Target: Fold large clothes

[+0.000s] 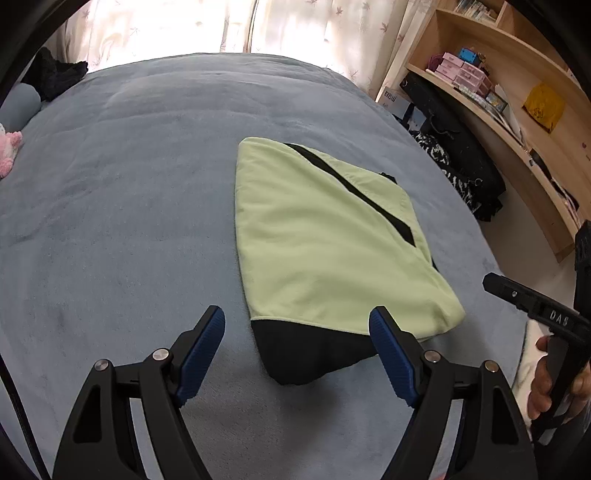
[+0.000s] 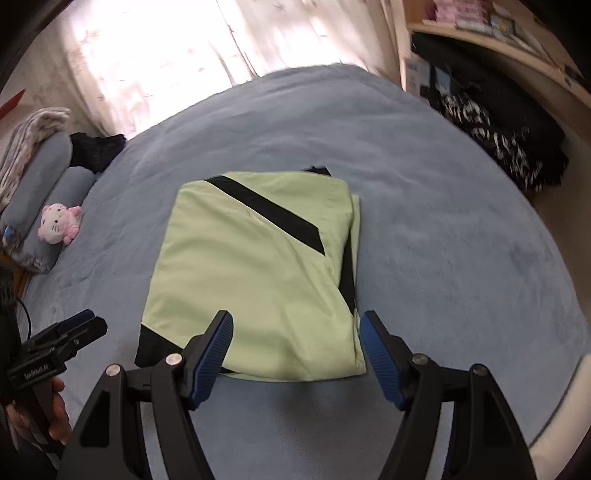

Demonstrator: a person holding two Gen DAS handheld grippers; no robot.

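Observation:
A light green garment with black panels [image 1: 325,240] lies folded into a flat rectangle on the blue-grey bed [image 1: 129,203]. My left gripper [image 1: 297,325] hovers open above its near black corner, with nothing between the blue pads [image 1: 391,354]. In the right wrist view the same folded garment [image 2: 258,273] lies ahead. Over its near edge my right gripper [image 2: 295,328] is open and touches no cloth. Each view catches the other gripper at its side, the right gripper [image 1: 532,302] and the left gripper [image 2: 62,339], each held by a hand.
A pink plush toy [image 2: 59,223] and grey pillows [image 2: 44,177] lie at the bed's left end beside dark clothes [image 2: 96,151]. Wooden shelves [image 1: 509,92] with boxes stand to the right, a black patterned bag [image 1: 458,173] below them. Curtains [image 1: 221,26] hang behind the bed.

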